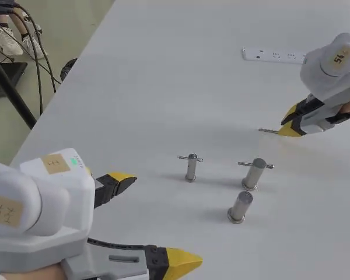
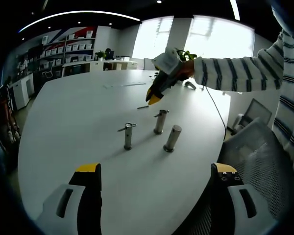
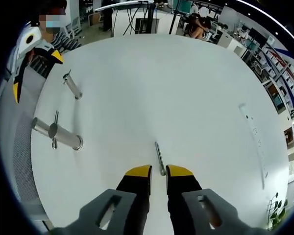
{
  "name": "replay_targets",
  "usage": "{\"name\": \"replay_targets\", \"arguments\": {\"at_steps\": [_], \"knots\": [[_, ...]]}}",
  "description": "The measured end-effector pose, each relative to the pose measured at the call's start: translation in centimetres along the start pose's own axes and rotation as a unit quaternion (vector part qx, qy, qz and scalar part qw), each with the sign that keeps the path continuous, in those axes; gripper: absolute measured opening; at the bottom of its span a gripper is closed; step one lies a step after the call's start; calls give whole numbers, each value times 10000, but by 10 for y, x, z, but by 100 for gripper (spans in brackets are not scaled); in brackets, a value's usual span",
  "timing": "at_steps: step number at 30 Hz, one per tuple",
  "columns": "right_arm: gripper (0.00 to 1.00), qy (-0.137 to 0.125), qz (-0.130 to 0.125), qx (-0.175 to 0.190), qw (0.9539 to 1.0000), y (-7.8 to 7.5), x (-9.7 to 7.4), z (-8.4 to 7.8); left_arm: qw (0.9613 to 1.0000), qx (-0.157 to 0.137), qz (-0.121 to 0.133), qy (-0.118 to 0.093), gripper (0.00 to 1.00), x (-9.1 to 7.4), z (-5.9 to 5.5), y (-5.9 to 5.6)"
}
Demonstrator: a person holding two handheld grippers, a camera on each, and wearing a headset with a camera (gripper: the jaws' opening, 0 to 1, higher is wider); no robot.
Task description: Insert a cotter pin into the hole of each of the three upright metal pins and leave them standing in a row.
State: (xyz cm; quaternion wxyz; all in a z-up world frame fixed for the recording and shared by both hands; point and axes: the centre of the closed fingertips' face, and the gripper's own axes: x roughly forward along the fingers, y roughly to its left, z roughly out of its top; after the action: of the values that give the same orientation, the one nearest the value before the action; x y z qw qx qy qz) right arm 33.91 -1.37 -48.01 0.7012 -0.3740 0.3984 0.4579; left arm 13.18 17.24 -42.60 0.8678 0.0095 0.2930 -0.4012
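table [image 1: 163,70] white, oval, bearing power strip [image 1: 274,55] | room: office shelving [image 2: 63,51], bright windows [image 2: 206,34] | right gripper [image 1: 287,126] tagged "56", pinching cotter pin [image 1: 268,130] | left gripper [image 2: 156,169] spread wide

White table [image 1: 163,70], silver metal pins [image 1: 191,168], yellow-tipped right hand-held gripper [image 3: 159,171], striped sleeve [image 2: 235,73]

Three upright metal pins [image 1: 191,168] [image 1: 254,174] [image 1: 240,207], three cotter pins [image 1: 189,158] [image 1: 255,165] [image 1: 268,131], two grippers [image 1: 160,220] [image 1: 289,129] and one power strip [image 1: 274,56].
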Motion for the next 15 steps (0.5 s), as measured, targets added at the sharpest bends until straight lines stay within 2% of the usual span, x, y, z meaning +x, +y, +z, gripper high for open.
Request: {"name": "replay_targets", "arguments": {"at_steps": [6, 10, 13, 14, 15], "knots": [[7, 139, 37, -62, 9999, -3, 7, -3, 10000, 1, 28, -8, 90, 0, 1, 2], [6, 182, 63, -58, 9998, -4, 10, -1, 10000, 1, 24, -31, 86, 0, 2, 1], [6, 331, 75, -113, 9994, -5, 14, -4, 10000, 53, -60, 12, 87, -1, 0, -3], [4, 369, 242, -105, 9990, 0, 14, -5, 10000, 27, -94, 6, 87, 0, 0, -5], [3, 331, 157, -18, 9993, -4, 14, -3, 9999, 11, -111, 6, 87, 0, 0, -6]]}}
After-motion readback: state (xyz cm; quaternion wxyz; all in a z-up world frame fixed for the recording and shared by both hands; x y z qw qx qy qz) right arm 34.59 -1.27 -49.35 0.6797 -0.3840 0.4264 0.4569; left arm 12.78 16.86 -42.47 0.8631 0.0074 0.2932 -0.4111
